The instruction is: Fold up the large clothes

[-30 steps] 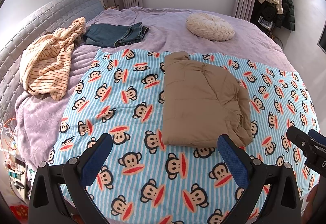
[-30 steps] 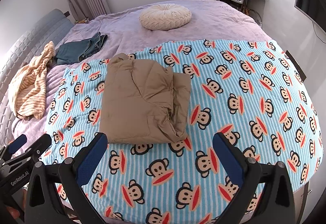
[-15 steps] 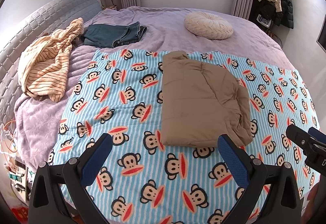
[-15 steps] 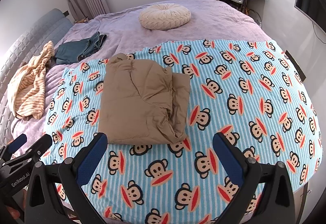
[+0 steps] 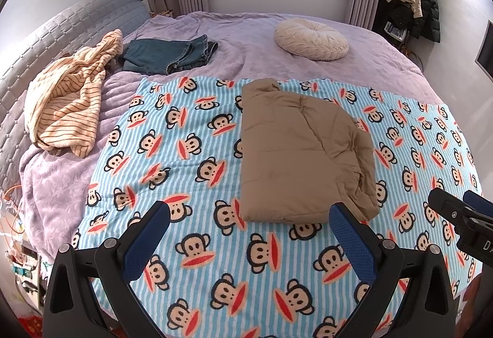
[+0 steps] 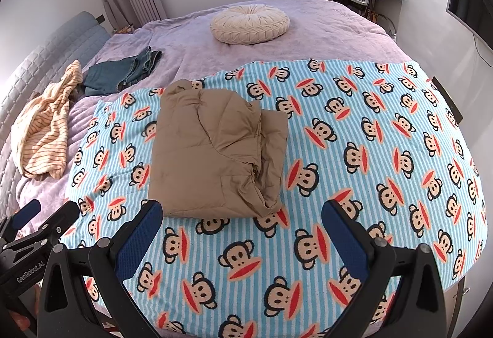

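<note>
Both grippers (image 5: 246, 233) (image 6: 242, 228) spread wide, empty, above blanket (image 5: 191, 245); folded coat (image 5: 295, 159) ahead, jeans (image 5: 169, 54), striped top (image 5: 67, 101), cushion (image 5: 311, 39) beyond.

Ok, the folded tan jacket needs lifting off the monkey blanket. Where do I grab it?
Take the tan jacket by its near edge, one gripper per corner, coming from the front. That edge lies straight, closest to both open grippers; the right side is bunched layers.

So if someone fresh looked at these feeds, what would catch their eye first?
Probably the loud monkey-print blanket covering the near half of the bed, with the folded tan jacket lying on it. Then both open grippers, left gripper and right gripper, held above the near edge, touching nothing.
</note>
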Demonstrator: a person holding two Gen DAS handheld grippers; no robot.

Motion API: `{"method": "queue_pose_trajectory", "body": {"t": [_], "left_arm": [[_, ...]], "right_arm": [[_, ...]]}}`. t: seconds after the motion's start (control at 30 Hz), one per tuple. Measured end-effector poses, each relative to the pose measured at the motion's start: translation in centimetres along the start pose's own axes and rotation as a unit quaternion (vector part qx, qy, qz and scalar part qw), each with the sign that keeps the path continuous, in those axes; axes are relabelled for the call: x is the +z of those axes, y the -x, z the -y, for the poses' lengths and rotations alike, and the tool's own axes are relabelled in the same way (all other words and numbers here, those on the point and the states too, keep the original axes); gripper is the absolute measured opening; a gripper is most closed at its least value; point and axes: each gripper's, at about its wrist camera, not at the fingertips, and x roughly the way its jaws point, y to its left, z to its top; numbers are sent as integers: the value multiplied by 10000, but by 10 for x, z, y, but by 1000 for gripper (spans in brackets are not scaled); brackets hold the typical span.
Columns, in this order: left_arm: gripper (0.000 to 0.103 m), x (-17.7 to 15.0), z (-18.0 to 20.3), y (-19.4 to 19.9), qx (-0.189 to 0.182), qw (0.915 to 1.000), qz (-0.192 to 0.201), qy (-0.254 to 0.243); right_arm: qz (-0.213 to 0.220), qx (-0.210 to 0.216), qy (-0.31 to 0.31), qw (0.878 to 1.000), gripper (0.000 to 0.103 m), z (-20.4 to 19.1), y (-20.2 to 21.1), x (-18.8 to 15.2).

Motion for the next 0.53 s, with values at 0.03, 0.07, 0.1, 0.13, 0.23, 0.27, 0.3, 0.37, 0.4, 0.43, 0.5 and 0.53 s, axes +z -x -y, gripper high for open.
{"method": "queue_pose_trajectory", "body": {"t": [0.03, 0.07, 0.1, 0.13, 0.23, 0.27, 0.3, 0.37, 0.4, 0.43, 0.5, 0.53], "left_arm": [[103, 1, 0, 0, -5, 10000, 5, -7], [103, 1, 0, 0, -7, 10000, 12, -10], [103, 1, 0, 0, 0, 10000, 15, -5], [103, 1, -1, 1, 3, 10000, 31, 0], [103, 2, -2, 1, 29, 10000, 55, 11], [103, 3, -2, 1, 22, 10000, 59, 9], [103, 3, -2, 1, 7, 10000, 58, 1], [103, 4, -2, 1, -3, 10000, 80, -27], [103, 5, -2, 1, -12, 9999, 89, -49], [103, 5, -2, 1, -24, 9999, 95, -70], [103, 4, -1, 2, -34, 9999, 95, -76], [103, 5, -1, 2, -36, 9999, 88, -70]], "right_arm": [[1, -3, -9, 10000, 103, 0, 0, 0], [3, -5, -5, 10000, 103, 0, 0, 0], [5, -6, -9, 10000, 103, -1, 0, 0], [8, -13, 5, 10000, 103, -1, 0, 0], [16, -38, 47, 10000, 103, -1, 0, -1], [22, -58, 66, 10000, 103, -1, 1, -2], [21, -58, 91, 9999, 103, -1, 0, 1], [30, -78, 119, 9999, 103, 0, 1, 0], [28, -77, 136, 9999, 103, 0, -1, 3], [27, -77, 141, 9999, 103, 0, 0, 2], [25, -77, 151, 9999, 103, 1, -1, 4], [26, -77, 146, 9999, 103, 0, -1, 4]]}}
